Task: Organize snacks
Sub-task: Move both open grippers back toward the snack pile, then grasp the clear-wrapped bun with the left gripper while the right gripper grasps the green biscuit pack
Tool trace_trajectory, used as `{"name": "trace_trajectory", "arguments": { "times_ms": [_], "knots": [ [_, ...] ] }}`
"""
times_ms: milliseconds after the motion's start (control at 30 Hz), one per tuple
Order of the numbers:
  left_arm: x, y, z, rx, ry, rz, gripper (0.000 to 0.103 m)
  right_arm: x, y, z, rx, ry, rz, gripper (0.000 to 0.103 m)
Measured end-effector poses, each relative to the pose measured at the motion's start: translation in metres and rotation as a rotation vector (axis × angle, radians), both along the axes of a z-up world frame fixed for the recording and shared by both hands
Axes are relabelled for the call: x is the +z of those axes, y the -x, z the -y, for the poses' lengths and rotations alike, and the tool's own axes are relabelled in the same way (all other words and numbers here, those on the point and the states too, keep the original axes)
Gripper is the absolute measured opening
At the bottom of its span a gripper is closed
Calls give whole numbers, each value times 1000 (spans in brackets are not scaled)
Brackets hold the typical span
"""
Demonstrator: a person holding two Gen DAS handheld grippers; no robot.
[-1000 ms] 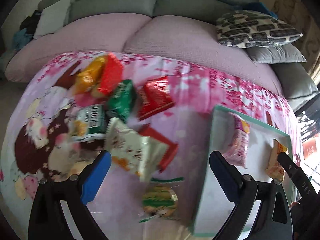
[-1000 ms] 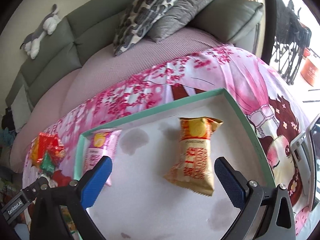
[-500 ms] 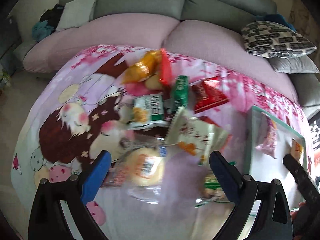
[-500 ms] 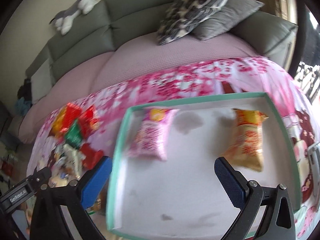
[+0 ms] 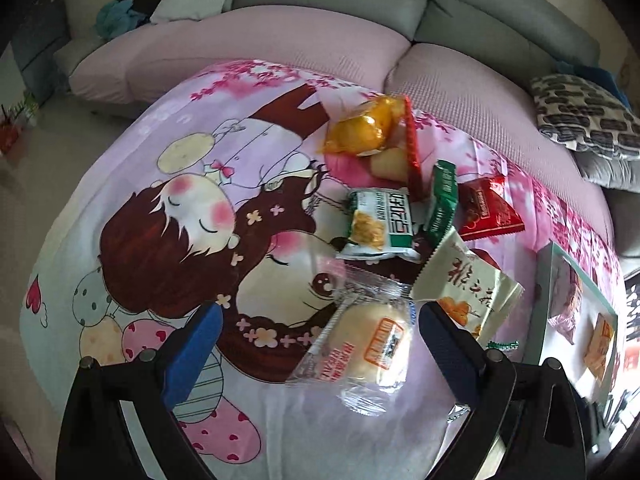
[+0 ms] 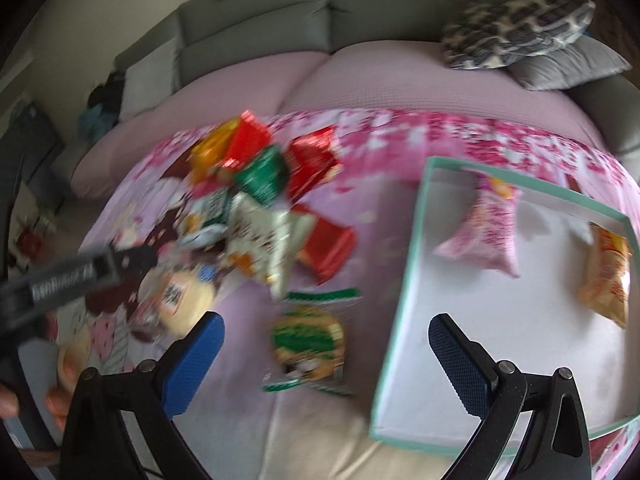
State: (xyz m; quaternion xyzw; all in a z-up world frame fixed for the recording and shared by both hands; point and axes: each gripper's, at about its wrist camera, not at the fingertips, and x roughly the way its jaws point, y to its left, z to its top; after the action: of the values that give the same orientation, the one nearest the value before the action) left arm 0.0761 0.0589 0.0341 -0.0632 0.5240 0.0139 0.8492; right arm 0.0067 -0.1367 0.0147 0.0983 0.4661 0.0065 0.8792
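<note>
Risks first, biggest item down. The mint-rimmed white tray (image 6: 404,292) sits just right of the right hand-held gripper (image 6: 326,354); a fast swing could clip its near wall and shove it w/ the pink packet (image 6: 486,228) and orange packet (image 6: 608,276) inside. The loose snack pile (image 5: 404,208) lies ahead of the left hand-held gripper (image 5: 320,354); slick wrappers overlap, so a grab may drag neighbours, esp. the cream crimped-edge pouch (image 5: 468,292) touching the target. The clear-wrapped round bun (image 5: 372,344) is between the left's blue pads, soft, prob. squashes if pinched hard. Pose: both grippers gape wide, holding nothing; left low over the bun, right angled over the green-banded cookie packet (image 6: 308,344) on the cartoon-print pink cloth (image 5: 160,208).
</note>
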Motion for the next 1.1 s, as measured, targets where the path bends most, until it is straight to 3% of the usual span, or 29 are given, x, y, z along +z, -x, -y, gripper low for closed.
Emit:
{"name": "trace_trajectory", "arguments": {
  "times_ms": [133,433,867,1100],
  "knots": [
    [-5,-2,-1,-8,27,-22,99,-9,-1,-18,38,5,-32,103],
    [-23,-5,20,-102,-3,-80,99,-15,-2,-23,47,-32,-45,100],
    [-38,-9,38,-153,-27,-114,99,-32,-9,-25,39,9,-108,63],
    [-51,-12,43,-151,-42,-146,99,-43,-13,-24,39,25,-141,56]
  ]
}}
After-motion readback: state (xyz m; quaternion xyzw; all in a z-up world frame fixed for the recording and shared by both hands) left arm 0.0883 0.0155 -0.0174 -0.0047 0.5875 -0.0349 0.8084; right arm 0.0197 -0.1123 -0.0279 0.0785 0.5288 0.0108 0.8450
